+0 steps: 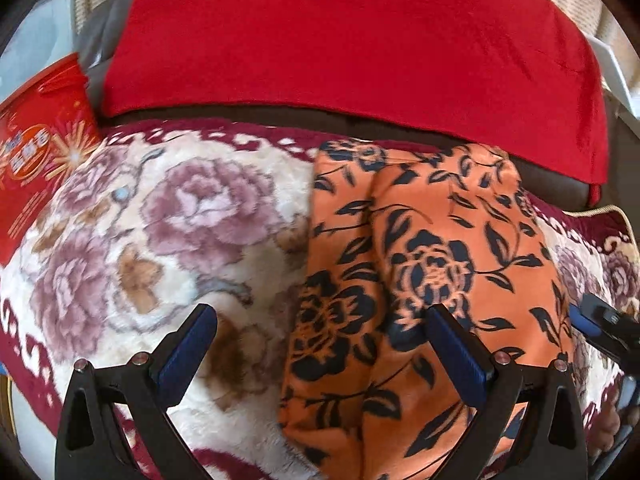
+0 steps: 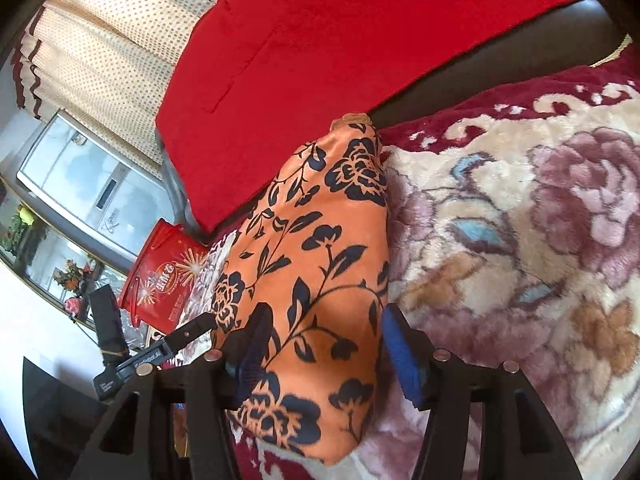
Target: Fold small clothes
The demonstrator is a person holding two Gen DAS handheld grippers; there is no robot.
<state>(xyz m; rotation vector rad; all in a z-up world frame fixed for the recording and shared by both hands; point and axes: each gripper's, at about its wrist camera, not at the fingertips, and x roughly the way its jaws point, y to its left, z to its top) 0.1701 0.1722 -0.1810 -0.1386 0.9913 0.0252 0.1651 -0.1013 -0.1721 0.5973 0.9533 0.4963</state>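
An orange garment with dark blue flowers (image 1: 420, 240) lies folded into a long strip on the plush floral blanket (image 1: 168, 216). My left gripper (image 1: 324, 320) hovers over the strip's left edge, jaws wide open; its right finger is above the cloth and its left finger above the blanket, with nothing gripped. In the right wrist view the same garment (image 2: 320, 240) runs between the fingers of my right gripper (image 2: 328, 332). Those jaws stand apart on either side of the strip's near end without pinching it. One right fingertip (image 1: 592, 316) shows at the garment's right edge.
A red cloth (image 1: 352, 40) covers the dark sofa back behind the blanket. A red gift box (image 1: 36, 152) stands at the blanket's left end, also visible as the red gift box (image 2: 160, 276). Dotted cream curtains (image 2: 112, 48) and a glass cabinet (image 2: 80, 184) lie beyond.
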